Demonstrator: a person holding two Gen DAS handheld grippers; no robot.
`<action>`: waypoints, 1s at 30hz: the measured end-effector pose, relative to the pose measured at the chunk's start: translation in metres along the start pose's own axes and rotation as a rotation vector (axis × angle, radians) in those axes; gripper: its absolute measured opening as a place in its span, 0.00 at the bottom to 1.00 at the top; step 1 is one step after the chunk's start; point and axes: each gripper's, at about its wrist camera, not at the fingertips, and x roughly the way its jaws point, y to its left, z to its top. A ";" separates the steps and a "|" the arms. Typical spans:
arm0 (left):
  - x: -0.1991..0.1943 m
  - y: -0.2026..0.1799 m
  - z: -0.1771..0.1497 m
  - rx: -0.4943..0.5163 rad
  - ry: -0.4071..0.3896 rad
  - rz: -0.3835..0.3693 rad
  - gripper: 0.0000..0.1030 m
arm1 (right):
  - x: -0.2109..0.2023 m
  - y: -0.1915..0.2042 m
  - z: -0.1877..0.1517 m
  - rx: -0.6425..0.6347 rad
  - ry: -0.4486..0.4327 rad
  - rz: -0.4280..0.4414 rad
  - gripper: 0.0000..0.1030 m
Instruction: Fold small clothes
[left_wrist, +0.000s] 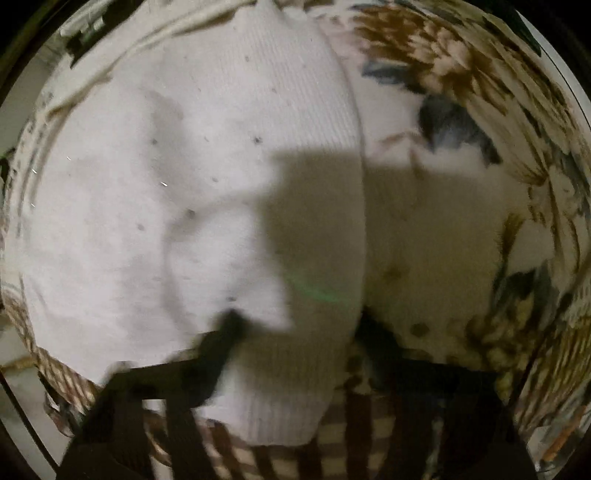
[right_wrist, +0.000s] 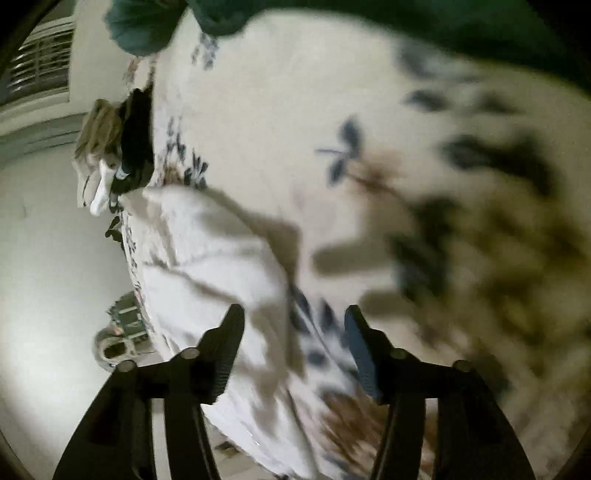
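Left wrist: left gripper (left_wrist: 295, 325) closes on white sock (left_wrist: 192, 192) cuff; right gripper (right_wrist: 293, 325) half-open, empty. I fold next.

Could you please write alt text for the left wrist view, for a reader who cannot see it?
A white ribbed sock lies flat on a floral bedspread, filling most of the view. The left gripper points down with its dark fingers astride the sock's edge; the picture is blurred.

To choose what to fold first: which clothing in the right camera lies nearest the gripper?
The white cloth, just under the right gripper; the dark-and-tan pile sits far off at the bed edge.
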 end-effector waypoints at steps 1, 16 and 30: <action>-0.004 0.003 0.000 -0.010 -0.015 -0.006 0.21 | 0.013 0.002 0.009 0.021 0.016 0.004 0.58; -0.114 0.162 -0.036 -0.430 -0.226 -0.267 0.04 | -0.003 0.139 -0.005 -0.195 -0.024 -0.101 0.10; -0.041 0.361 -0.105 -0.871 -0.193 -0.424 0.04 | 0.157 0.397 -0.034 -0.404 0.014 -0.309 0.09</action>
